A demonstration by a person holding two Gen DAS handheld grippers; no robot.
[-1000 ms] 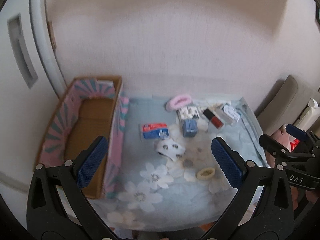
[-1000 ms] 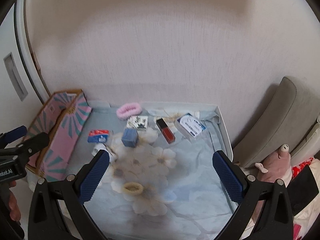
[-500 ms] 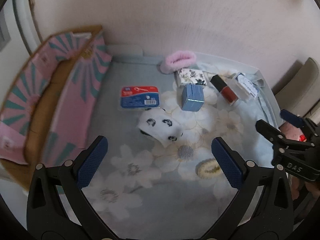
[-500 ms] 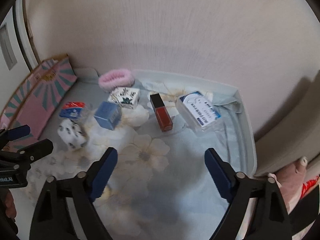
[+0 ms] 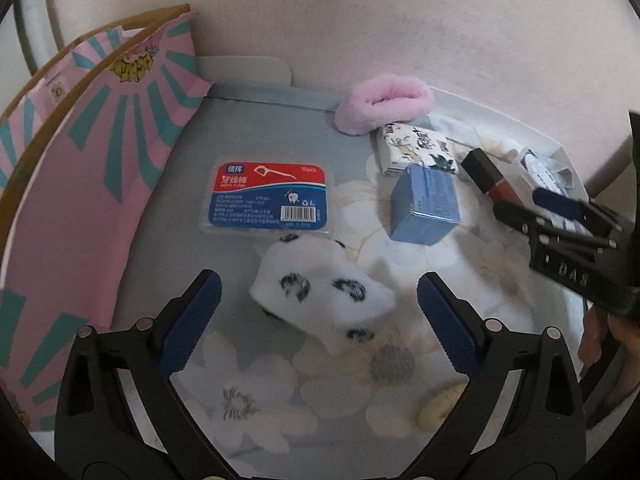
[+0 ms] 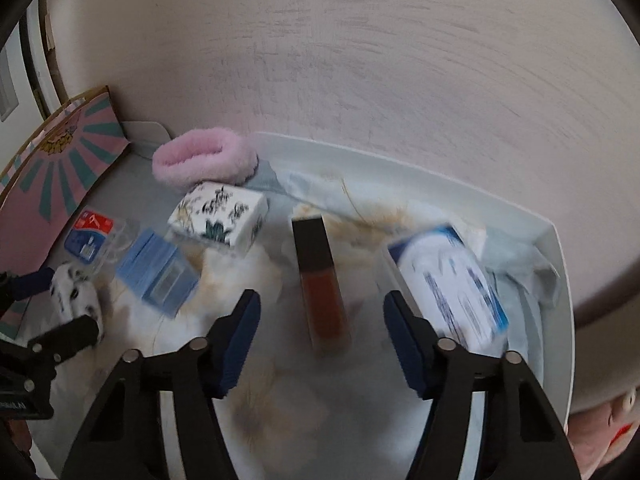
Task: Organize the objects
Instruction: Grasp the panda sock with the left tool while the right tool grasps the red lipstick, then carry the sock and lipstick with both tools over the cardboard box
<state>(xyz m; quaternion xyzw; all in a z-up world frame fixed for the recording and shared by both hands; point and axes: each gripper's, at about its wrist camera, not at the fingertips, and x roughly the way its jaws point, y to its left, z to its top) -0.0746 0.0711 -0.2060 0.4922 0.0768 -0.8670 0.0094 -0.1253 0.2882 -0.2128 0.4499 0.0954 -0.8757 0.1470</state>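
Observation:
A white sock with black spots point(image 5: 320, 296) lies on the flowered cloth between the jaws of my left gripper point(image 5: 318, 312). The jaws are closing, with a gap still showing on both sides of the sock. In the right wrist view a dark-capped red lip-gloss tube point(image 6: 320, 288) lies lengthwise between the jaws of my right gripper point(image 6: 322, 330). These jaws are also closing, and the pads stand clear of the tube. The tube's near end sits level with the fingertips. The picture here is blurred by motion.
A pink-and-teal cardboard box point(image 5: 80, 184) stands open at the left. On the cloth lie a floss pack point(image 5: 268, 200), a blue box point(image 5: 424, 204), a floral tissue pack point(image 5: 416, 150), a pink scrunchie point(image 5: 384, 104), a yellow hair tie point(image 5: 440, 404) and a white-blue labelled box point(image 6: 448, 284). The white tray rim point(image 6: 556, 280) bounds the right.
Both grippers have come down close to the cloth and narrowed, the right one more. The sock now sits between the left jaws and the lip-gloss tube between the right jaws.

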